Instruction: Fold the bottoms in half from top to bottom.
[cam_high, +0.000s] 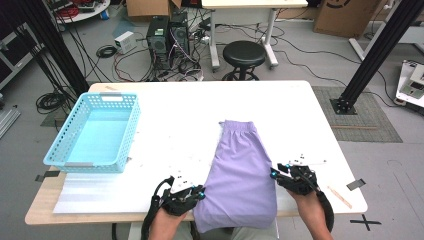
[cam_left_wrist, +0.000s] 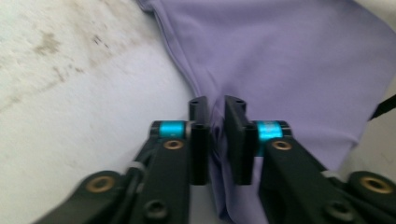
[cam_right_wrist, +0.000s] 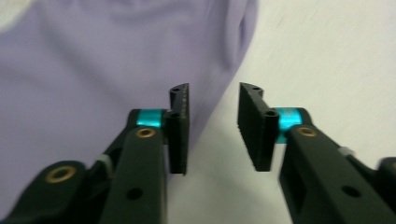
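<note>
A pair of purple shorts (cam_high: 239, 175) lay on the near half of the white table (cam_high: 200, 115), right of centre. The elastic waistband pointed to the far side, and the near hem hung over the near edge of the table. The fabric lay mostly flat, with soft creases.

The left gripper (cam_high: 192, 192) rested at the near left edge of the shorts, held in the person's left hand (cam_high: 167, 220). In the left gripper view, the left gripper (cam_left_wrist: 217, 123) had its jaws set narrow, with a raised fold of the purple fabric standing between them. The fold filled the gap, and the pads appeared to pinch it.

The right gripper (cam_high: 280, 172) sat at the near right edge of the shorts, held in the right hand (cam_high: 312, 210). In the right gripper view, the right gripper (cam_right_wrist: 214, 126) had its jaws moderately apart. The edge of the shorts (cam_right_wrist: 116, 70) ran just past the left jaw; bare table showed in the gap, and neither pad pressed on fabric.

A light blue plastic basket (cam_high: 67, 150) stood on the left side of the table, well apart from the shorts. A black stool (cam_high: 244, 52) stood on the floor beyond the far edge.
</note>
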